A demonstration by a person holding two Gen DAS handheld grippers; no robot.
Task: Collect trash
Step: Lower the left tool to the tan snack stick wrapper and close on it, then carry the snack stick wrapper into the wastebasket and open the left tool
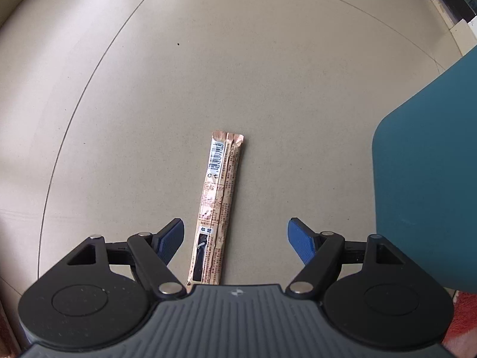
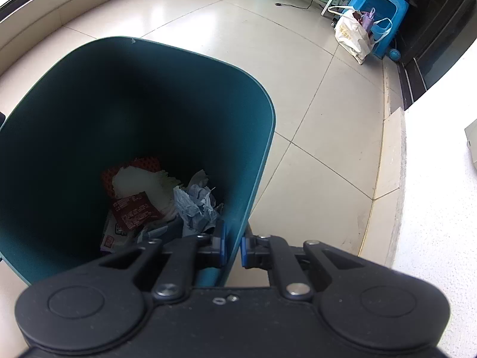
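— Nearest the left wrist lens, what is seen?

— Ribbed grey housing, then the left gripper (image 1: 235, 240), its blue-padded jaws spread wide and released. A long, narrow snack wrapper (image 1: 216, 205) of glossy copper-pink foil is laid flat on the floor (image 1: 149, 104) between them, nearer the left pad and touched by neither. A barcode is printed near its far end; its near end is hidden under the housing.

— How much room is left around it?

— Bare beige tile is seen ahead and to the left, crossed only by thin grout lines. On the right, the smooth teal wall of the trash bin (image 1: 426, 179) is stood close by, apart from the wrapper.

— And the other side?

— The right gripper (image 2: 233, 246) is clenched on the bin's thin rim (image 2: 235, 238), one pad inside, one outside. Crumpled paper (image 2: 196, 205) and red printed packets (image 2: 134, 208) are heaped at the bottom. Beyond, glossy tile is bounded by a raised pale ledge (image 2: 387, 164).
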